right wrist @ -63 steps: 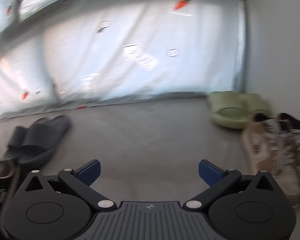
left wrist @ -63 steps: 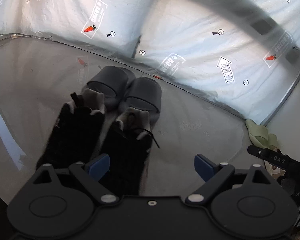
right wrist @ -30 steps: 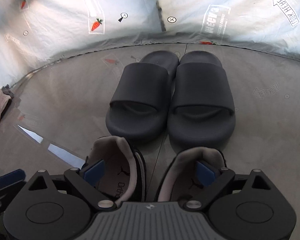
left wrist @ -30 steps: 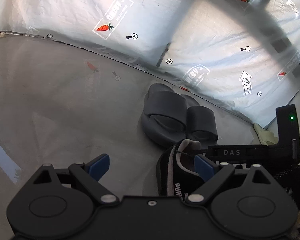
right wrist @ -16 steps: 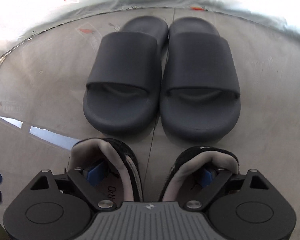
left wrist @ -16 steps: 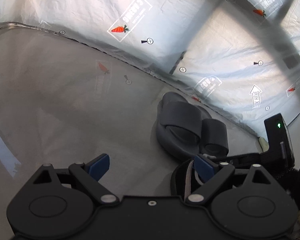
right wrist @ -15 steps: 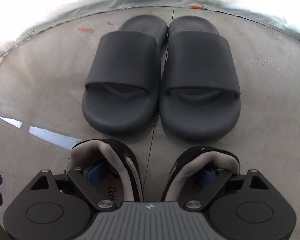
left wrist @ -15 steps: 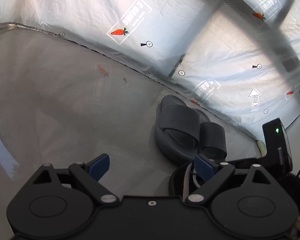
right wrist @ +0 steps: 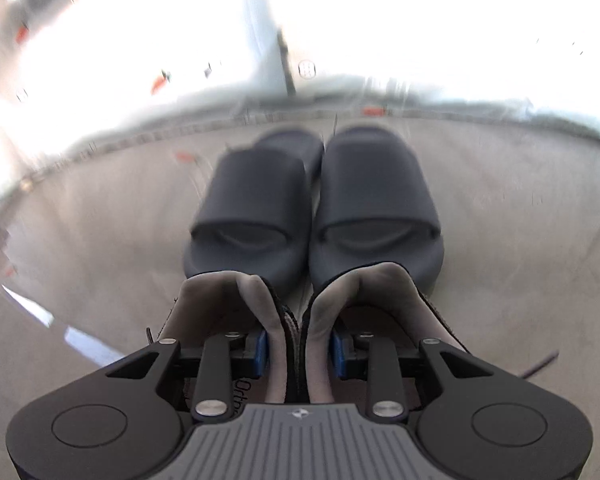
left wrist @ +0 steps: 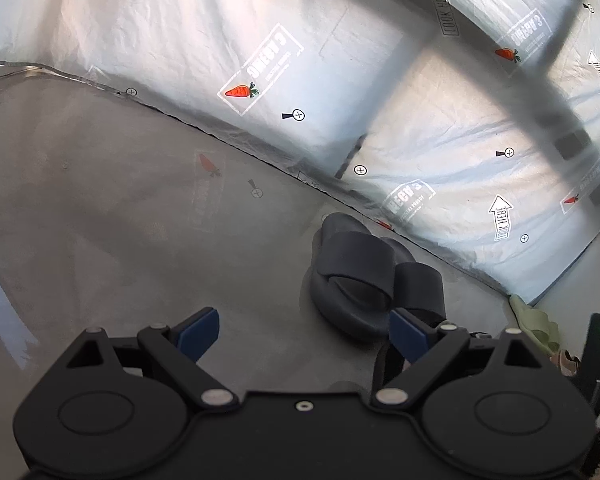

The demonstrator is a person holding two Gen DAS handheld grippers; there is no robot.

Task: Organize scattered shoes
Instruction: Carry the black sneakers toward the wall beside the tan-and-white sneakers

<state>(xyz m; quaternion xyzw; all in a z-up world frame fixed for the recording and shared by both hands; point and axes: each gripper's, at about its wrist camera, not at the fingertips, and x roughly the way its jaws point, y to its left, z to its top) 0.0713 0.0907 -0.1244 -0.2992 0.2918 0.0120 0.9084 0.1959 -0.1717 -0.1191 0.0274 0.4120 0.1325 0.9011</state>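
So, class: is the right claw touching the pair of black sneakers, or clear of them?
Touching. In the right wrist view the right claw has just closed, its blue pads pressing the two inner collars of the black sneakers together.

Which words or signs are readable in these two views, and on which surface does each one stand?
"LOOK HERE": inside arrow outlines on the white sheeting, clearest at top right.
Carrot label on the sheeting: mirrored print, not readable.
Crosshair circles: marks on the sheeting, no text.
"Ort...": on the left sneaker's insole, cut off by the right gripper.
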